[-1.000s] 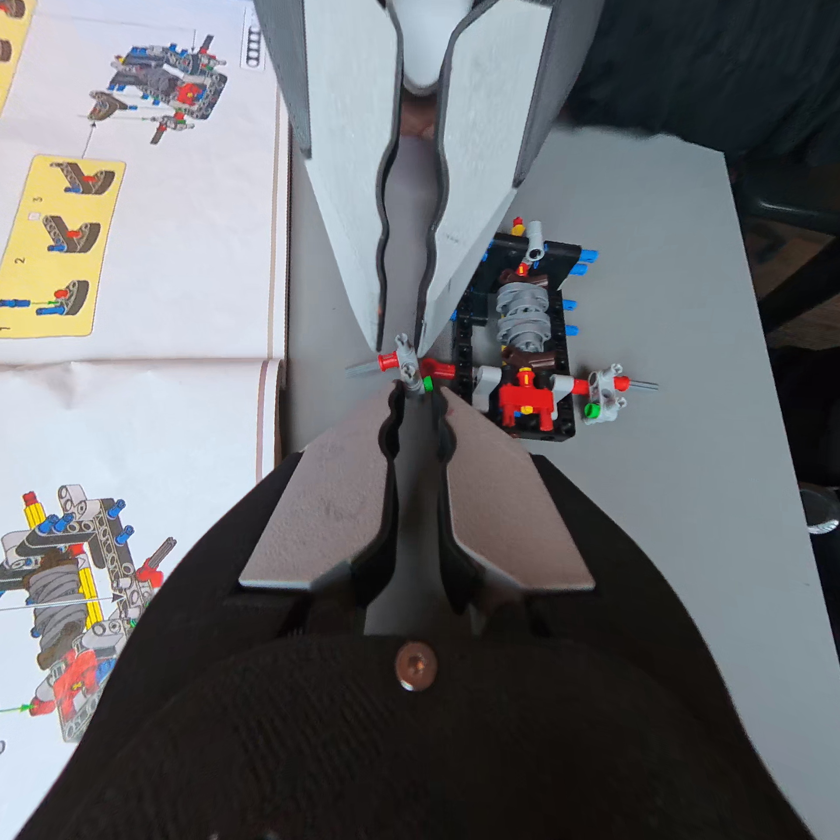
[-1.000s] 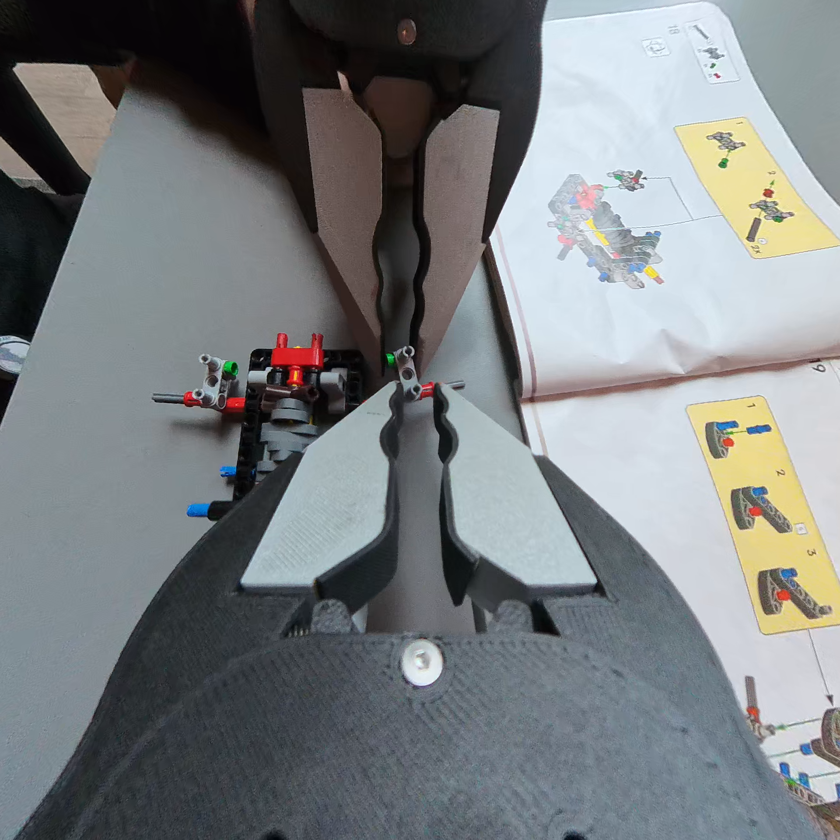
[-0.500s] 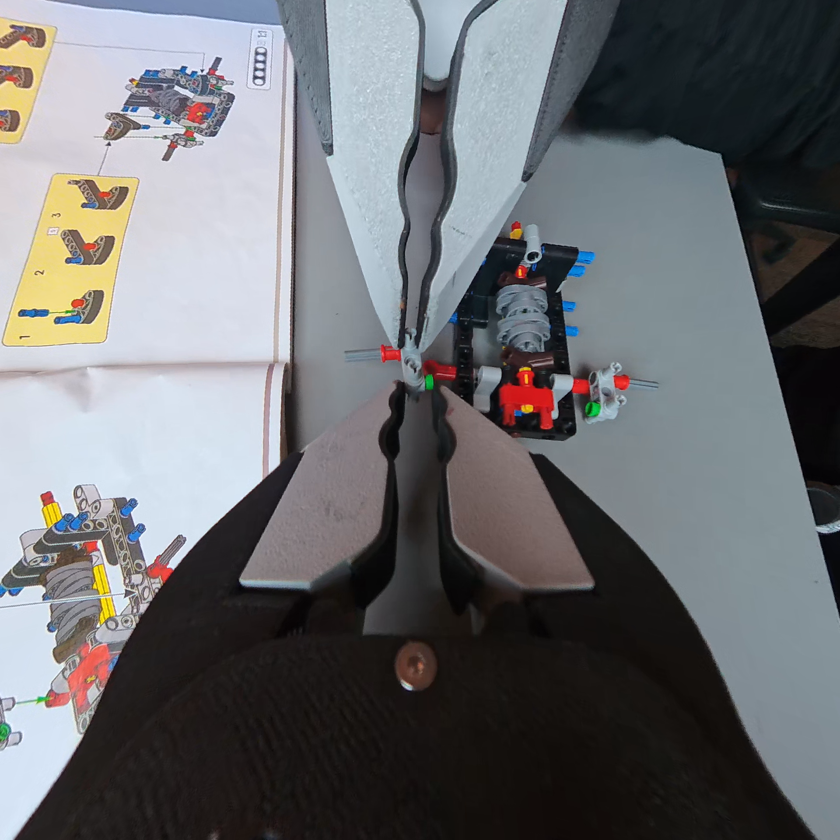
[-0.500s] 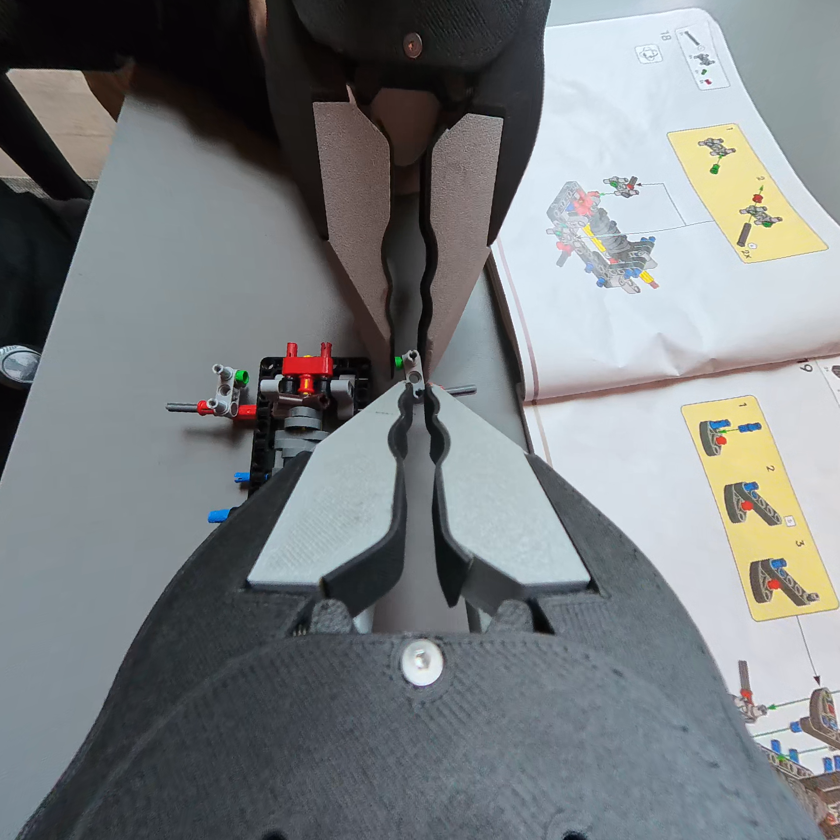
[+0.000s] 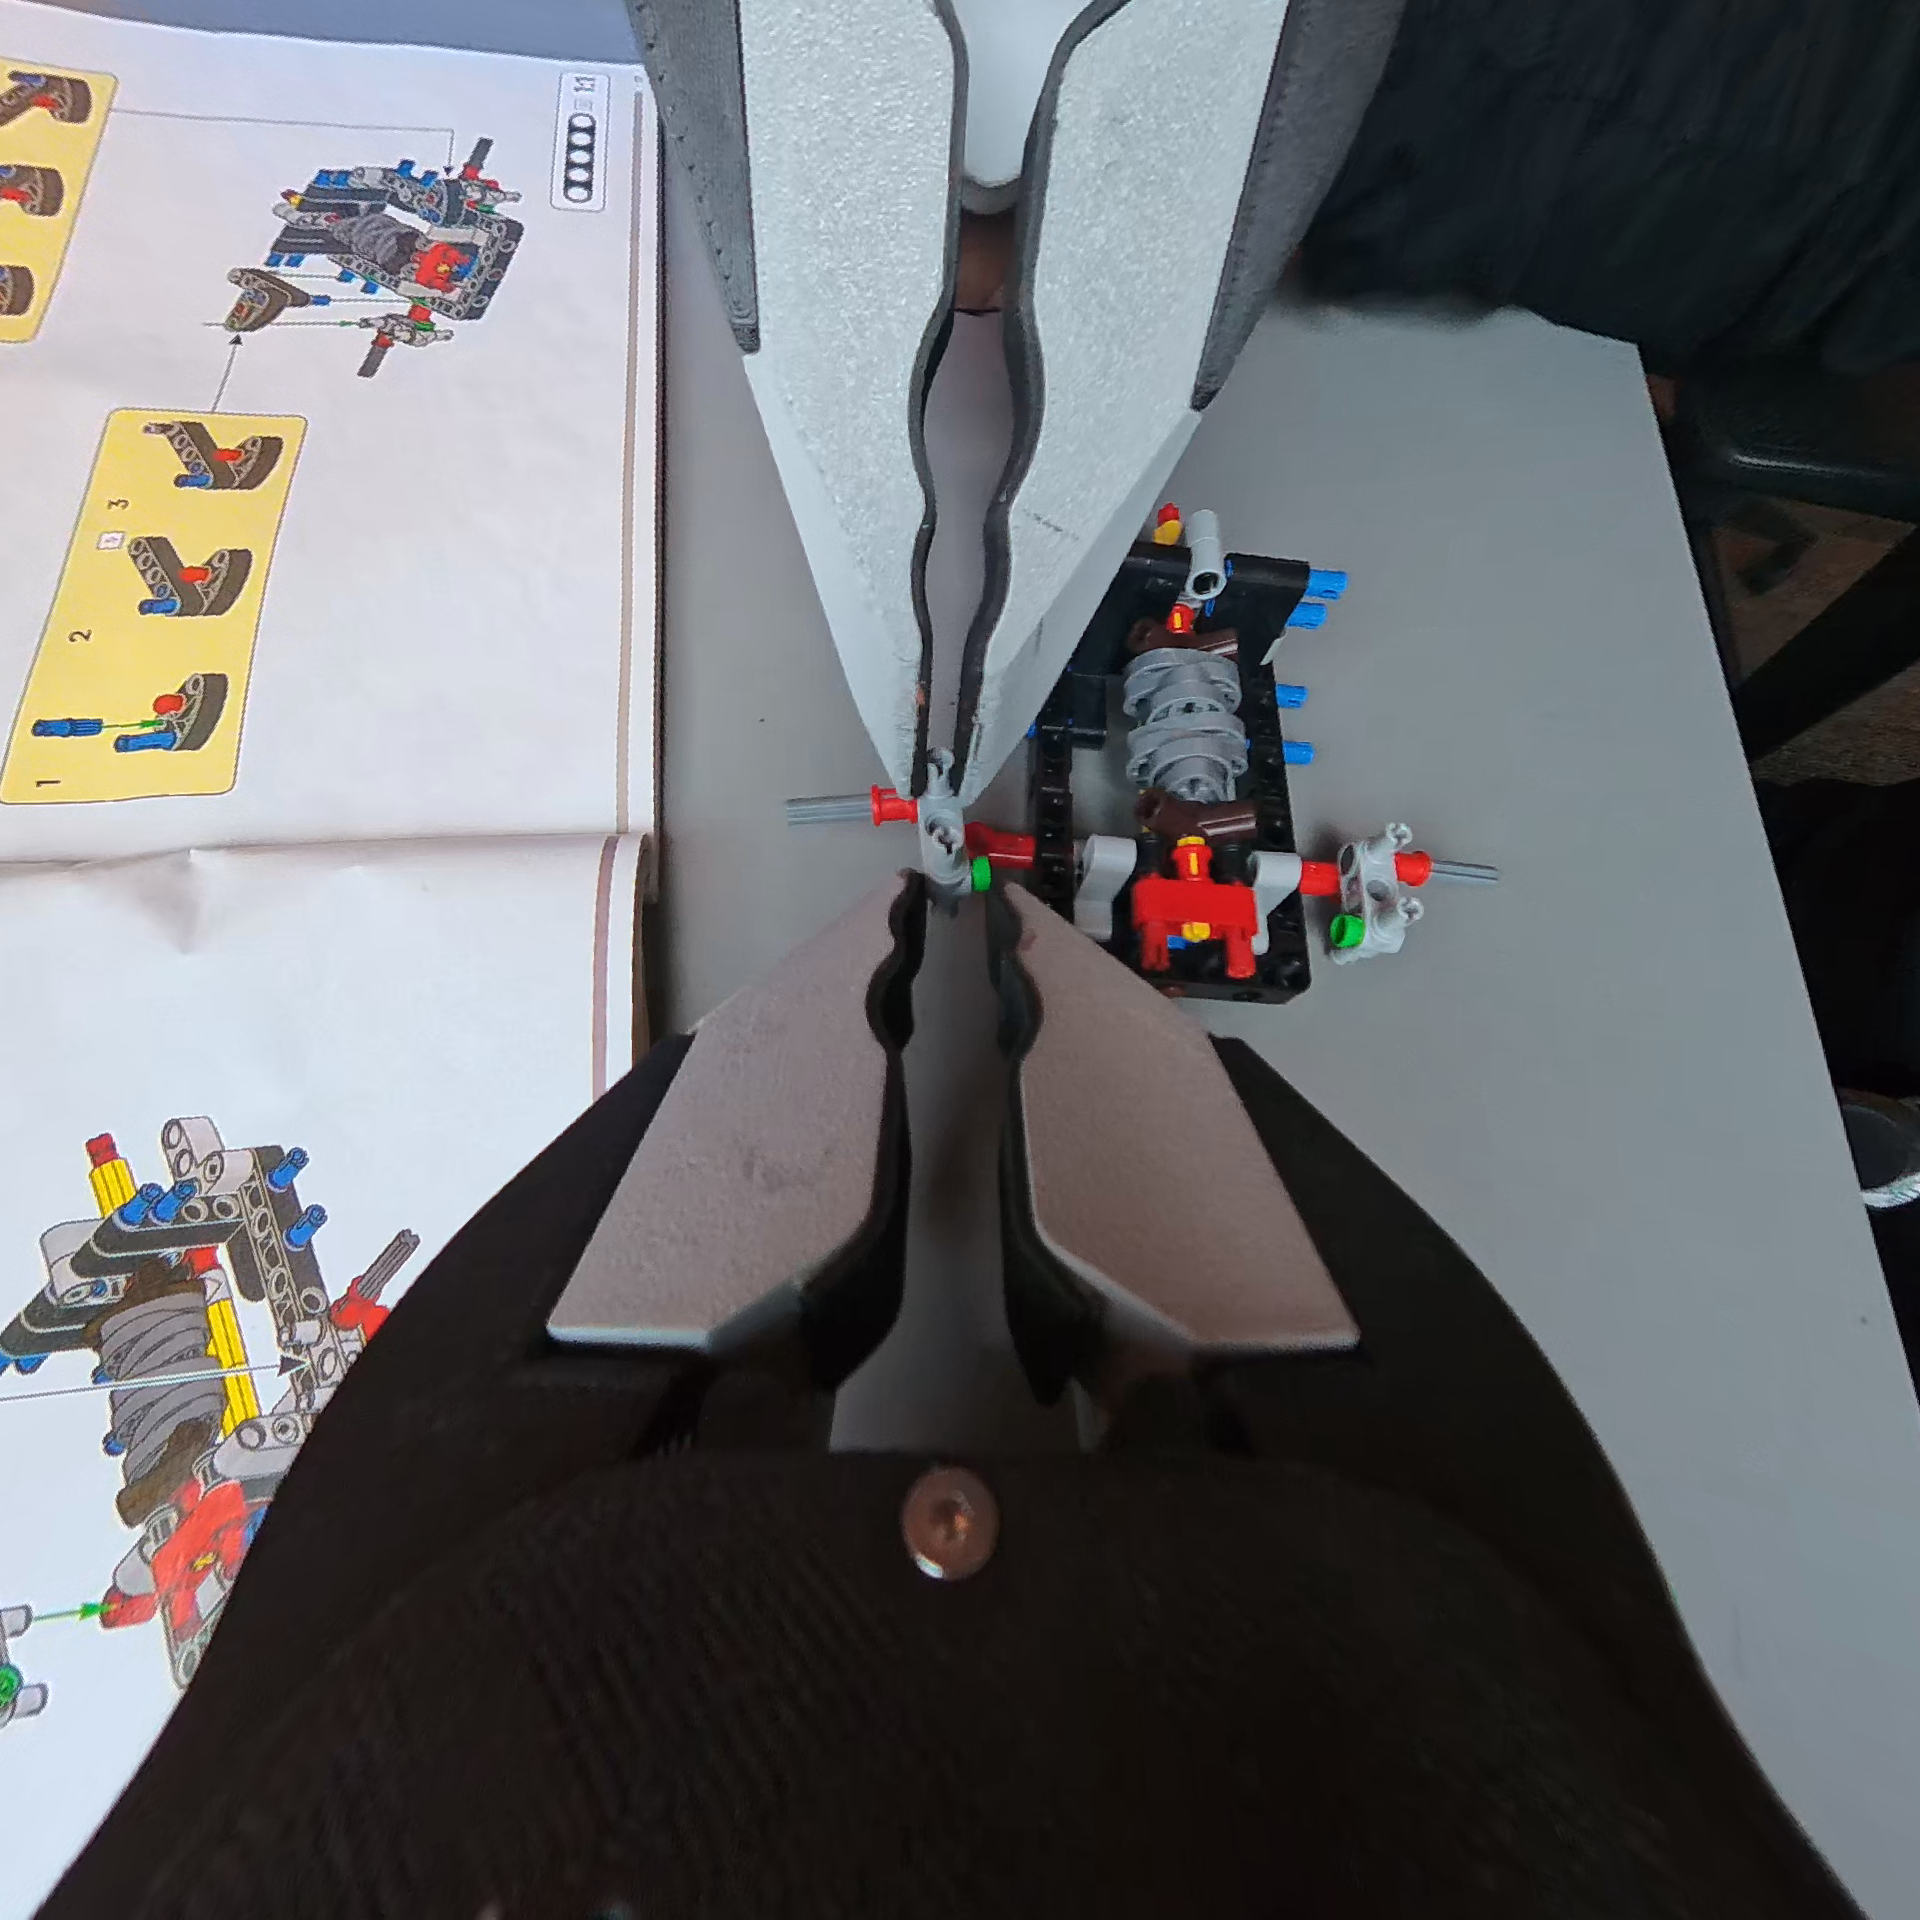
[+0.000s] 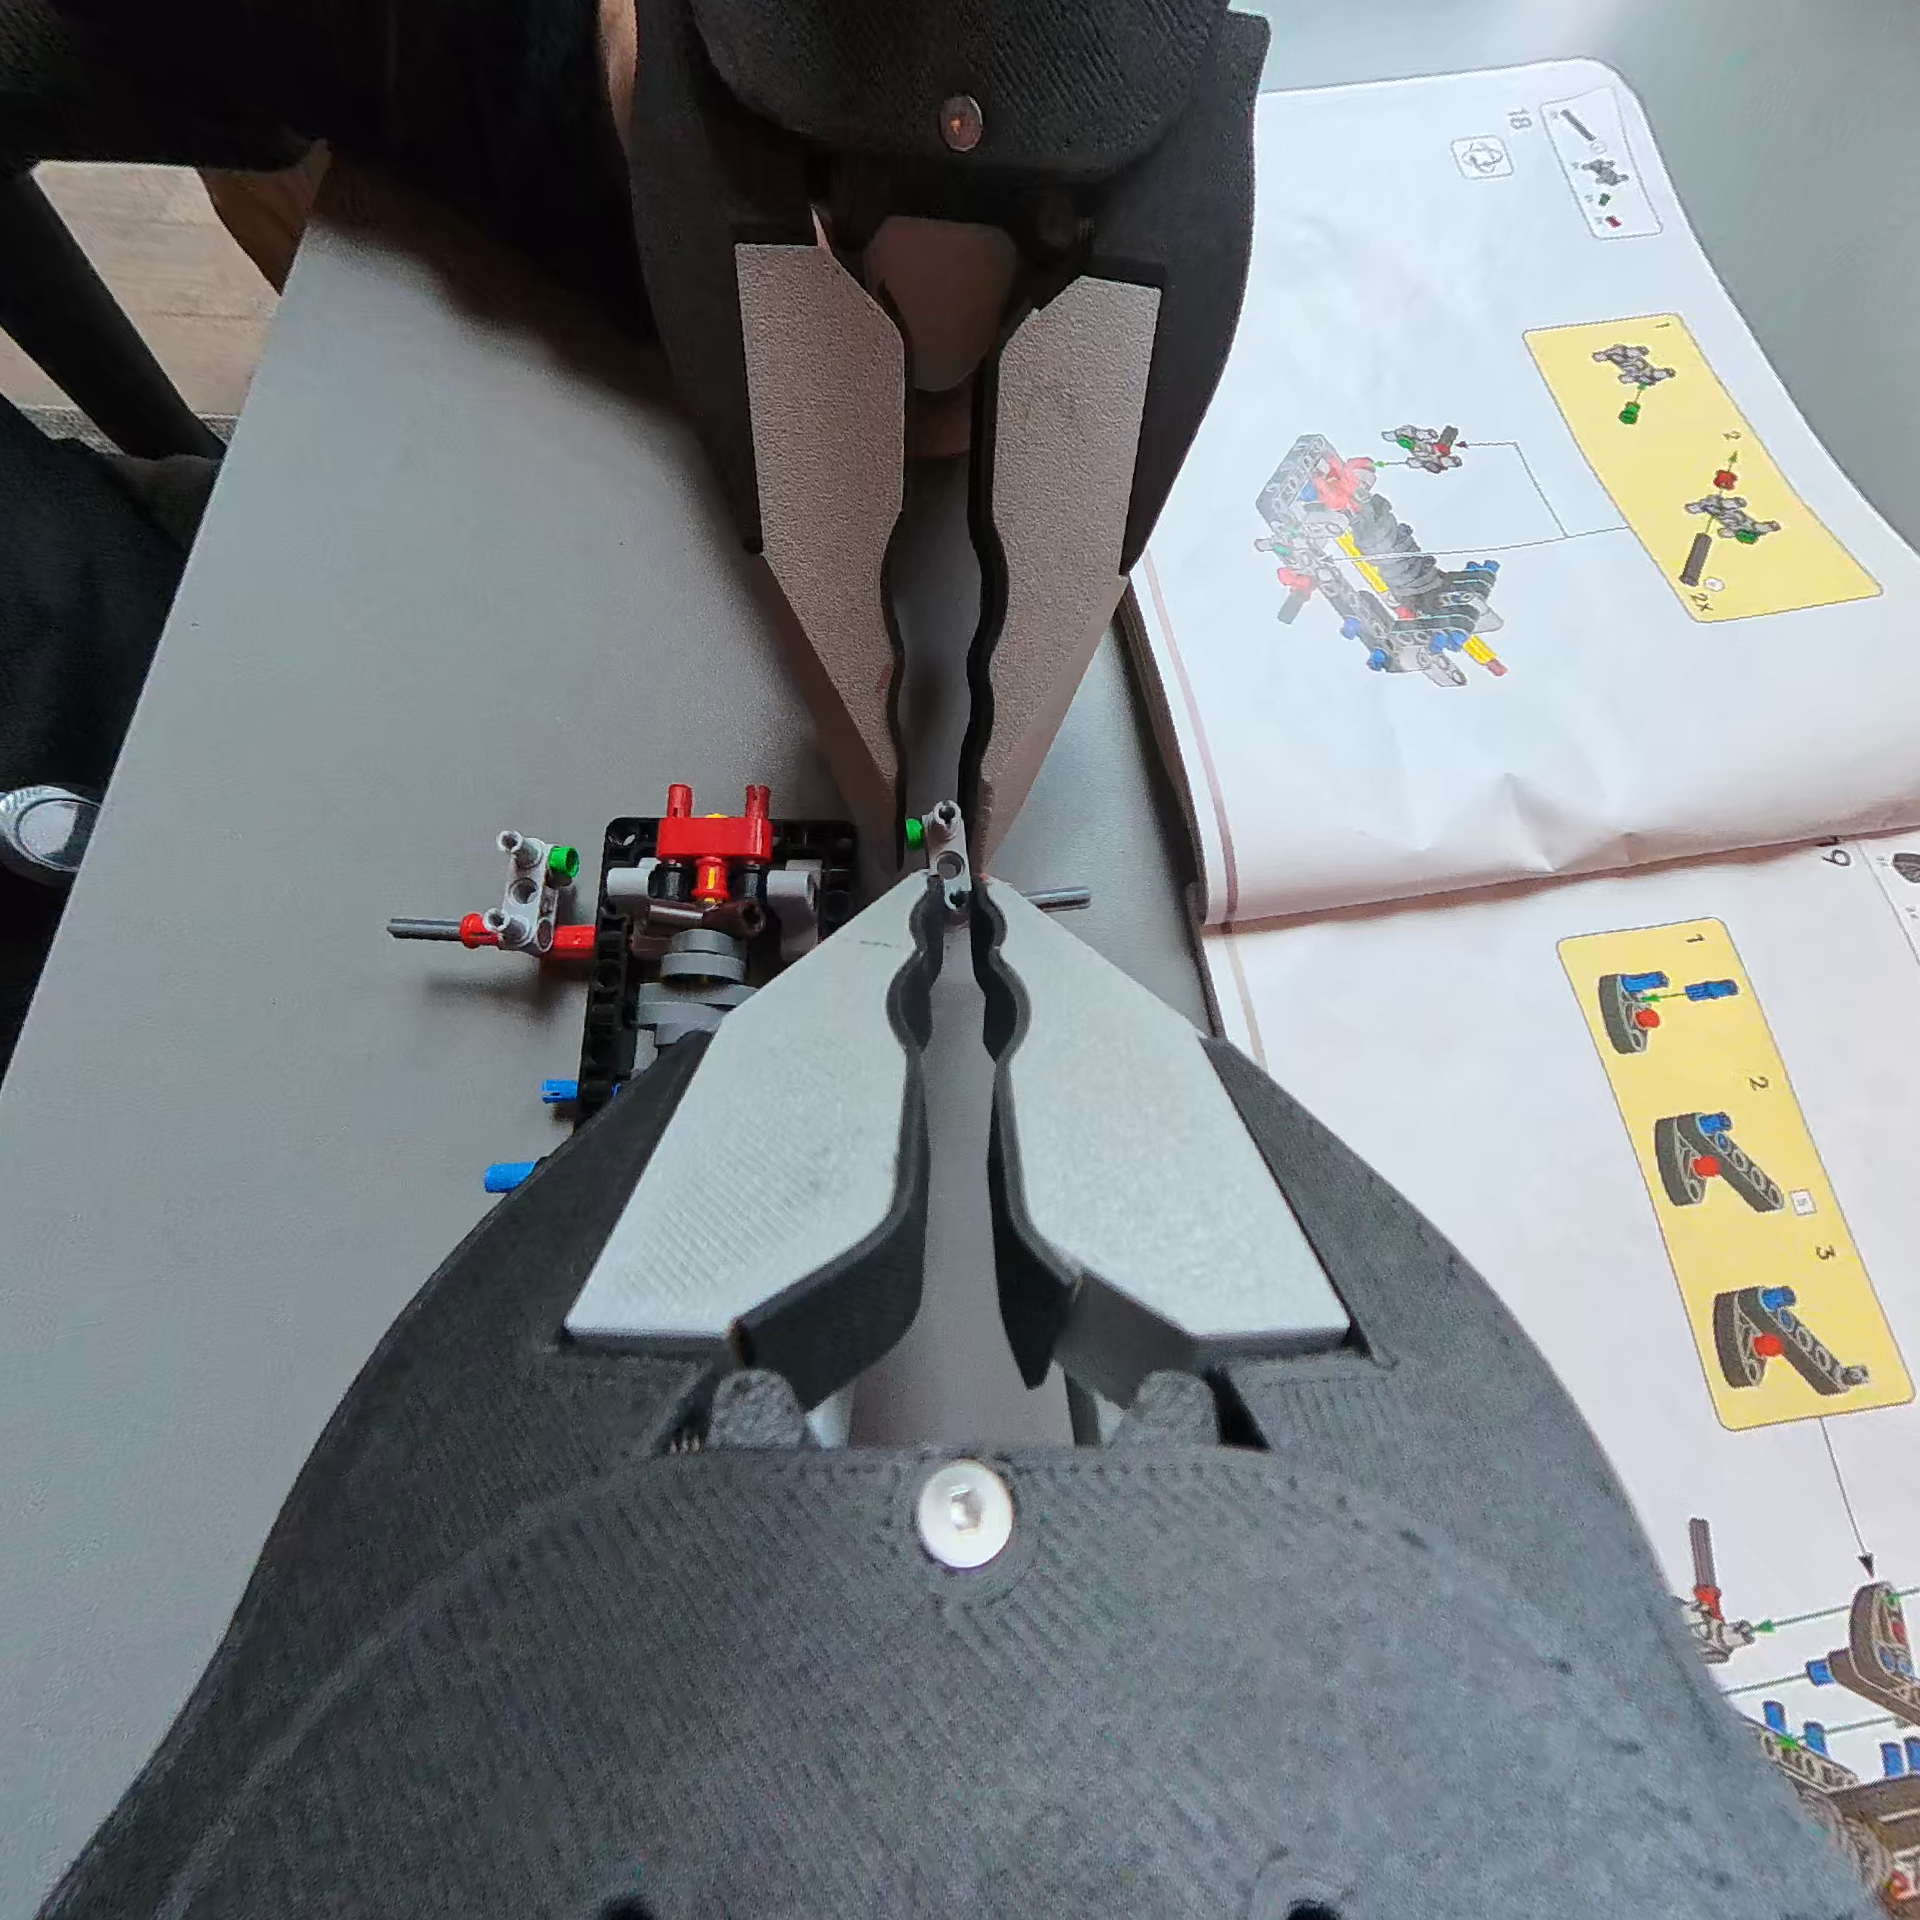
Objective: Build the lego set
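Colours on the grey table (image 5: 1507, 1195)

Black frame (image 5: 1273, 935) carries a red block (image 5: 1195, 914), grey gears (image 5: 1184, 717), brown pieces, blue pins; the white booklet (image 6: 1455, 727) has yellow panels; a light grey connector (image 5: 943, 831) bears a green pin.

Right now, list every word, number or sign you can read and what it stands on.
Instruction booklet: page numbers and a small sign in the page corners; legible, but I do not quote writing.
Yellow step panels: step numerals and a count mark; likewise not quoted.
Lego assembly: no writing visible.
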